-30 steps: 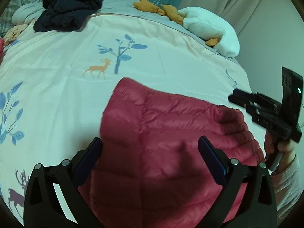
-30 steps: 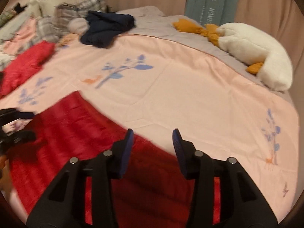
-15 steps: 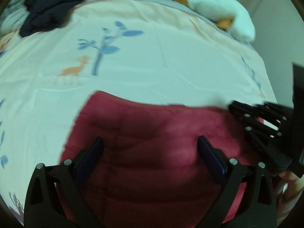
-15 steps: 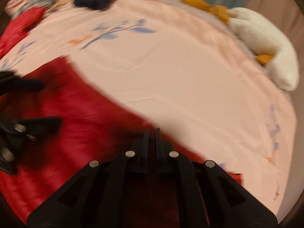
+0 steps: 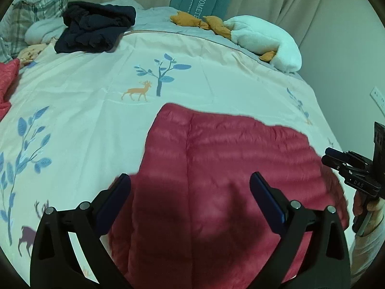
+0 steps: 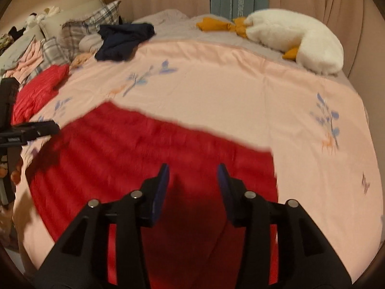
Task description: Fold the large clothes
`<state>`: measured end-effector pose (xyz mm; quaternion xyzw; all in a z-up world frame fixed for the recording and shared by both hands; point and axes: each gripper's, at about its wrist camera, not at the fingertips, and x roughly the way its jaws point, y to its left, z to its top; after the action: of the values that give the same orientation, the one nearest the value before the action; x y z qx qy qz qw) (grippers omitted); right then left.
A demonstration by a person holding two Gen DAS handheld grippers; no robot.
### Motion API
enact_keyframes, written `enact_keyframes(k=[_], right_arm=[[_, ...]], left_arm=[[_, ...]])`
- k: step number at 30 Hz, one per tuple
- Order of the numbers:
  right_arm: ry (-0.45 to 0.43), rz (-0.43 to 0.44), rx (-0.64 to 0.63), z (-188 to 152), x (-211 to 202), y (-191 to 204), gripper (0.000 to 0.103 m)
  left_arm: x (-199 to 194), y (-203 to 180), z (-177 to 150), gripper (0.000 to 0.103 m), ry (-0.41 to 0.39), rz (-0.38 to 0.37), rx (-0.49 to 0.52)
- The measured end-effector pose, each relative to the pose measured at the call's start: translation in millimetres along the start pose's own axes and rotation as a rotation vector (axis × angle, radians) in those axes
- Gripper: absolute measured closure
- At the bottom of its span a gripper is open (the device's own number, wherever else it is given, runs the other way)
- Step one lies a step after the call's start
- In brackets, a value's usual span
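While your left gripper [image 5: 190,192] hangs over the near half of the red jacket [image 5: 231,163], its jaws stand wide apart with nothing between them. Your right gripper [image 6: 193,180] is likewise spread, less widely, above the jacket's near right part and grips nothing. In the left view the right gripper sits at the far right edge, beside the jacket's right side; its jaws look close together there, but the right view shows a clear gap. The jacket lies flat on the duvet [image 5: 91,101], near edge of the bed, quilted side up. Far left, a dark garment [image 5: 93,33] sits crumpled by the plaid pillows [image 6: 96,21]. Far right, a white plush [image 6: 296,41] lies against the curtain. A second red garment [image 6: 41,89] lies at the left edge.
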<state>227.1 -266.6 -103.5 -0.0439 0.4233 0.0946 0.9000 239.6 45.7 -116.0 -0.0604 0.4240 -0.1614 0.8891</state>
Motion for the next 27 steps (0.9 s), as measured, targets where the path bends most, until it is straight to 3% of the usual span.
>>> enact_keyframes(k=[4,8,14,20,23,27], right_arm=[[0.058,-0.041,0.052,-26.3,25.0,-9.2,0.059],[0.044,-0.070,0.150,-27.6,24.4,-24.5,0.058],[-0.053,-0.117,0.185,-44.6,-26.5,-27.4,0.058],[-0.147,-0.075,0.178,-78.4,-77.4,-5.3,0.058],[-0.142,-0.078,0.182,-97.7,-80.7,3.2,0.058],[-0.088,-0.087,0.217,-123.6,-66.0,2.1,0.059]], left_arm=[[17.2,3.2,-19.1,0.003,0.062,0.047,0.015],[17.1,3.2,-22.3,0.003,0.039,0.091,0.020],[-19.9,0.9,-34.9,0.003,-0.020,0.139,0.012],[-56.4,-21.6,-53.6,0.003,-0.112,0.148,0.052],[-55.7,-26.9,-66.2,0.003,-0.113,0.153,0.068],[-37.9,-22.1,-79.7,0.003,-0.053,0.147,0.043]])
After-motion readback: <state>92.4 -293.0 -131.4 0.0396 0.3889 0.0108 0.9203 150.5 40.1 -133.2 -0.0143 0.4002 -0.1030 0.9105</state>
